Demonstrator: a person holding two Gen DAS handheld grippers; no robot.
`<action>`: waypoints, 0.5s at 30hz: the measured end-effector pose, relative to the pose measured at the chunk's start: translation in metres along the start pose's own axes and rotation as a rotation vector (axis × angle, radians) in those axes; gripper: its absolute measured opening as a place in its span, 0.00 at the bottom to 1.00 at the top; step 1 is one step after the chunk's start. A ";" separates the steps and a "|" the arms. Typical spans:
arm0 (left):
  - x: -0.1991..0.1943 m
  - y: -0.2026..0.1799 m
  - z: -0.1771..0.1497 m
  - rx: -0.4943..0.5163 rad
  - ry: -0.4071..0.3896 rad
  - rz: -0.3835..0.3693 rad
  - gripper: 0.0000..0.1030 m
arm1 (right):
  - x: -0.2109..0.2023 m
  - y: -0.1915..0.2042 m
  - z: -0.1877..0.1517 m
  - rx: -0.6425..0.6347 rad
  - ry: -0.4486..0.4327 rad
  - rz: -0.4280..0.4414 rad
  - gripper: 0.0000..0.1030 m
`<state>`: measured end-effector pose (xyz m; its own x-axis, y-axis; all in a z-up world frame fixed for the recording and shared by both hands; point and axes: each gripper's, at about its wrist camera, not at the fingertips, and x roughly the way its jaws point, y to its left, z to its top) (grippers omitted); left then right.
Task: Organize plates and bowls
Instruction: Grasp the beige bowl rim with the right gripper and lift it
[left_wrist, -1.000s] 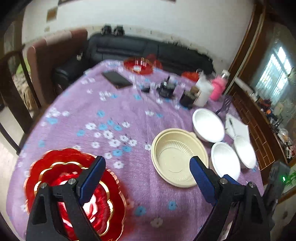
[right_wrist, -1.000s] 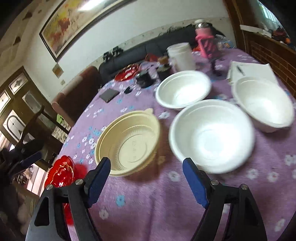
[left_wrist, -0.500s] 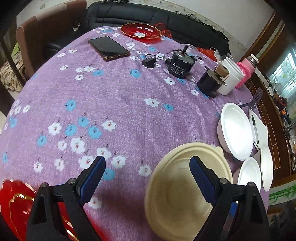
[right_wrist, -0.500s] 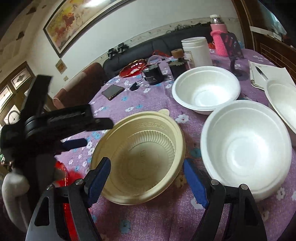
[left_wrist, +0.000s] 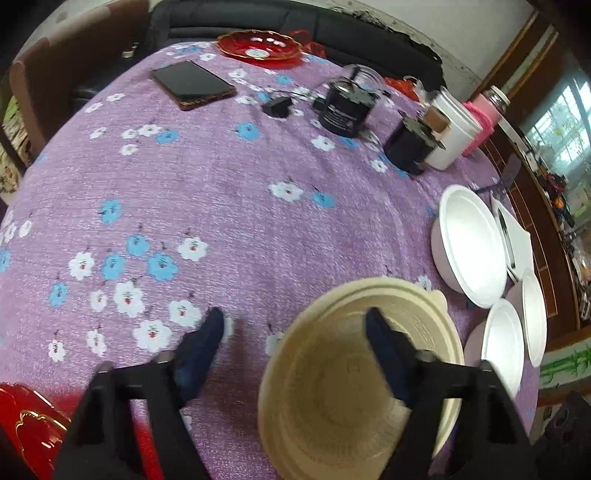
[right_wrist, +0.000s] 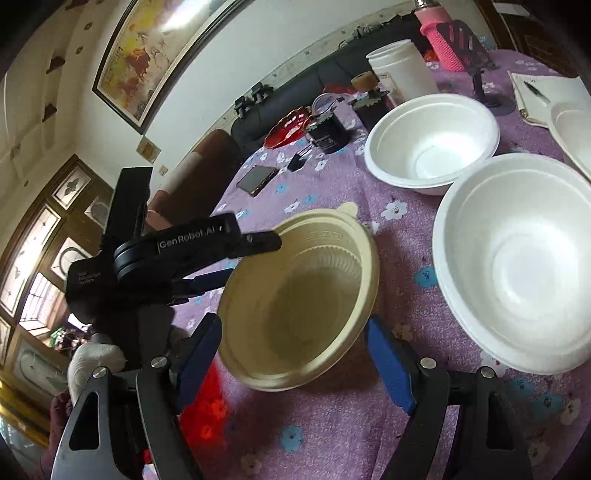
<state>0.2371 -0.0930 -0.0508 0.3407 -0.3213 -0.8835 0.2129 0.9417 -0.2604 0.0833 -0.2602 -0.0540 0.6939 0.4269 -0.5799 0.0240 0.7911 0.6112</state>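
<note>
A beige plastic bowl sits on the purple flowered tablecloth and looks tipped toward the right wrist camera. My left gripper straddles its rim, one finger inside the bowl and the other outside over the cloth. Its jaws are closing, and the pads do not press the wall. My right gripper stands open at the bowl's near rim. Three white foam bowls stand to the right. A red plate lies at the lower left.
At the far side of the table are a second red plate, a phone, two black jars, a white tub and a pink bottle. A notebook with a pen lies by the white bowls. A sofa stands behind.
My left gripper moved from over the red plate to the beige bowl, dropped lower, and its jaws narrowed around the rim. The right gripper came in closer to that bowl.
</note>
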 end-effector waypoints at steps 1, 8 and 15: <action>0.002 -0.002 0.000 0.009 0.009 -0.002 0.47 | 0.002 -0.003 0.000 0.011 0.001 -0.007 0.79; 0.007 -0.011 -0.006 0.037 0.013 0.023 0.40 | 0.011 -0.014 -0.001 0.041 0.028 -0.027 0.58; 0.014 -0.011 -0.008 0.045 0.048 0.038 0.39 | 0.012 -0.016 -0.001 0.041 0.025 -0.045 0.58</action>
<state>0.2325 -0.1076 -0.0633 0.3055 -0.2793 -0.9103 0.2423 0.9473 -0.2094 0.0906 -0.2676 -0.0714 0.6731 0.4029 -0.6202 0.0842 0.7914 0.6054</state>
